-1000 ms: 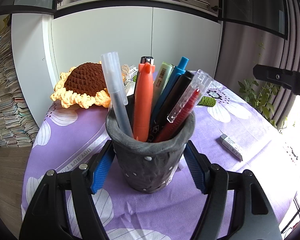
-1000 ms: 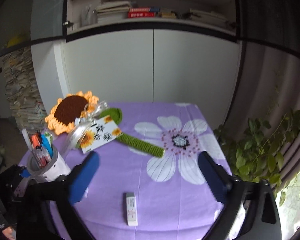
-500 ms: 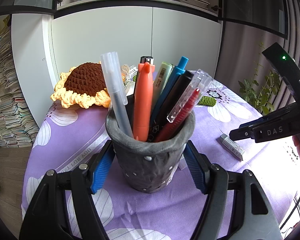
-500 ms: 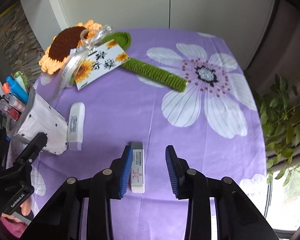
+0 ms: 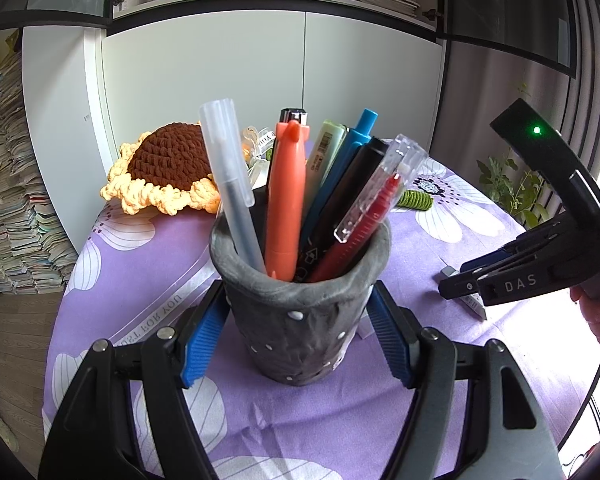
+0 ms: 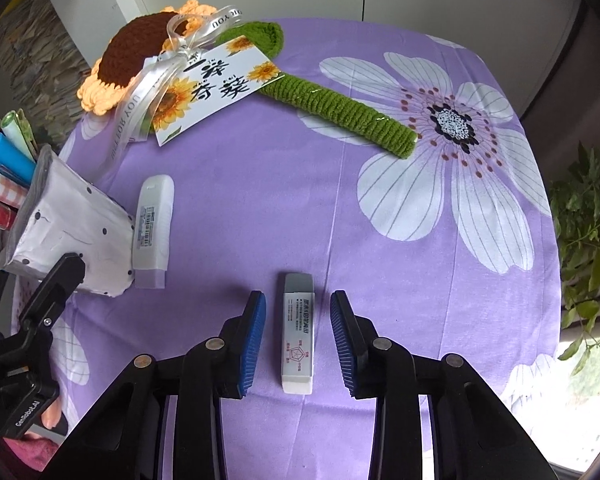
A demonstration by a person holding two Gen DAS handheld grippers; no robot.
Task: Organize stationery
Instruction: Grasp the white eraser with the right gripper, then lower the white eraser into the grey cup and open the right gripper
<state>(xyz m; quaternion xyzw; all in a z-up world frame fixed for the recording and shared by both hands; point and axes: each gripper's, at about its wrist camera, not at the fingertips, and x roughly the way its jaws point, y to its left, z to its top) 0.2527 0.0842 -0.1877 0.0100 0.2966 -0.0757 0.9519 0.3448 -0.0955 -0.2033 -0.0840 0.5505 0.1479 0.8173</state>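
A grey dotted pen cup [image 5: 300, 320] full of several pens stands on the purple flowered tablecloth [image 5: 148, 280]. My left gripper [image 5: 296, 340] has its blue pads pressed on both sides of the cup. In the right wrist view the cup [image 6: 68, 240] stands at the left. A white eraser in a sleeve [image 6: 297, 332] lies flat between the blue pads of my right gripper [image 6: 298, 334], which is open with a gap on each side. A second white eraser [image 6: 154, 220] lies beside the cup.
A crocheted sunflower [image 6: 140, 56] with a green stem [image 6: 340, 104], ribbon and a card [image 6: 216, 88] lies at the back of the table. White cabinets stand behind. A potted plant [image 6: 588, 216] is off the table's right edge.
My right gripper has tilted down, come low to the table and straddled the white eraser, with its jaws narrowed. My left gripper has stayed on the cup.
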